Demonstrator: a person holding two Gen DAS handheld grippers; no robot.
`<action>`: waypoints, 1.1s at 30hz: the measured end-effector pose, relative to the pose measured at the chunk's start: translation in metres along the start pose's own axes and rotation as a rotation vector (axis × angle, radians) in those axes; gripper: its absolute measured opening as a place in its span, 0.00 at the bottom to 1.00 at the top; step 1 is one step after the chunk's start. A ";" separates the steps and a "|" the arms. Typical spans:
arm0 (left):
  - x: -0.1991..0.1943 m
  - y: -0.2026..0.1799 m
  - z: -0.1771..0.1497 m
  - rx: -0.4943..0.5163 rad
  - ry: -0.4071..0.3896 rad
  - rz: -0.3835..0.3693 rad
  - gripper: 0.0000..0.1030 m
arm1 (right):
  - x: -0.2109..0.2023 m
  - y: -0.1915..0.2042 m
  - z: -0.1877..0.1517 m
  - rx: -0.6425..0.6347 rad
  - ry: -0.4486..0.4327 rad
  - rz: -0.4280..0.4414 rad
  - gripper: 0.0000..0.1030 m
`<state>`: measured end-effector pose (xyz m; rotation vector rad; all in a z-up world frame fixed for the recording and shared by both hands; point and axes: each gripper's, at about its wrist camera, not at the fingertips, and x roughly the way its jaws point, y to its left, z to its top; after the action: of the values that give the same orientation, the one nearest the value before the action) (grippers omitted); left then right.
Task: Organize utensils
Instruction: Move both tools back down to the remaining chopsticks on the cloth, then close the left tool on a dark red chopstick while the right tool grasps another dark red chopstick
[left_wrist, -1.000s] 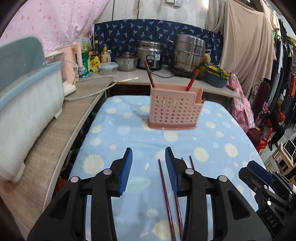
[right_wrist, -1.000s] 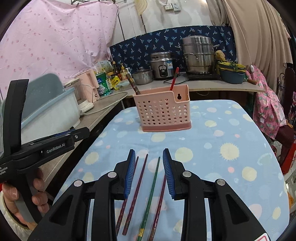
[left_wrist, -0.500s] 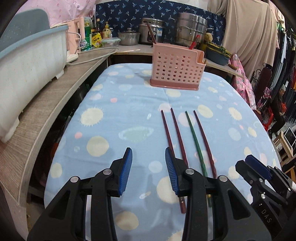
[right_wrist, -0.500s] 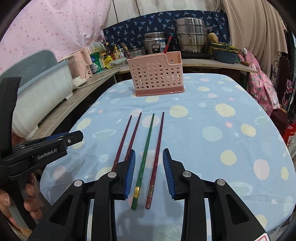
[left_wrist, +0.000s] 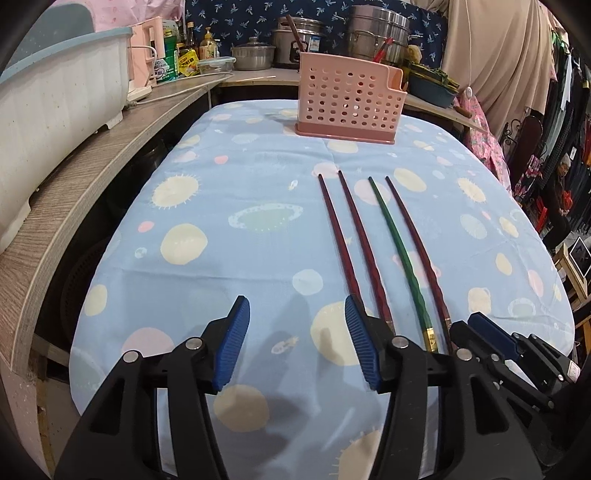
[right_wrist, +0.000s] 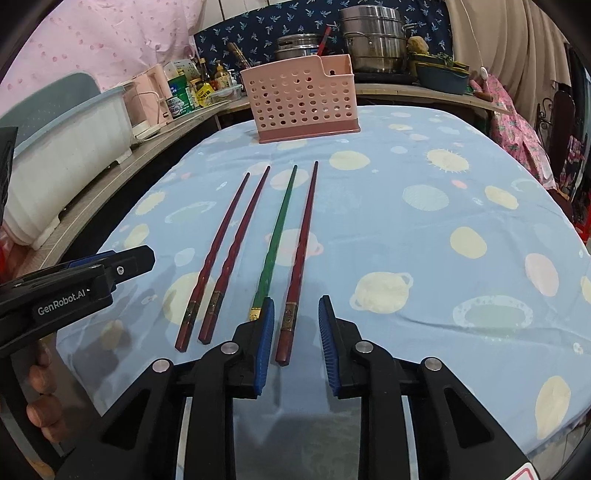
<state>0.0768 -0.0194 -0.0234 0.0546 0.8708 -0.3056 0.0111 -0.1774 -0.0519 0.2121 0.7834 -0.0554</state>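
Right gripper (right_wrist: 296, 341) spread, straddling the rightmost red chopstick (right_wrist: 300, 254) for pickup toward pink holder (right_wrist: 301, 103); left gripper (left_wrist: 295, 345) spread, idle.

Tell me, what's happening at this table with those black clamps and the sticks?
A person holds a clamp-like gripper in each hand to tidy chopsticks. Four chopsticks, three dark red and one green chopstick, lie side by side on the blue tablecloth. The right gripper is open, its jaws around the rightmost red chopstick. The left gripper is open over bare cloth. The pink holder already has utensils in it.
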 end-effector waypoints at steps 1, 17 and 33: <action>0.001 -0.001 -0.002 0.001 0.004 -0.001 0.50 | 0.001 0.000 -0.001 0.000 0.005 0.001 0.18; 0.004 -0.016 -0.014 0.035 0.030 -0.035 0.58 | 0.005 0.006 -0.011 -0.054 -0.008 -0.043 0.08; 0.019 -0.028 -0.028 0.053 0.086 -0.040 0.56 | 0.001 -0.005 -0.013 -0.009 -0.012 -0.036 0.07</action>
<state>0.0593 -0.0460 -0.0540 0.1004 0.9503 -0.3659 0.0021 -0.1793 -0.0628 0.1887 0.7759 -0.0873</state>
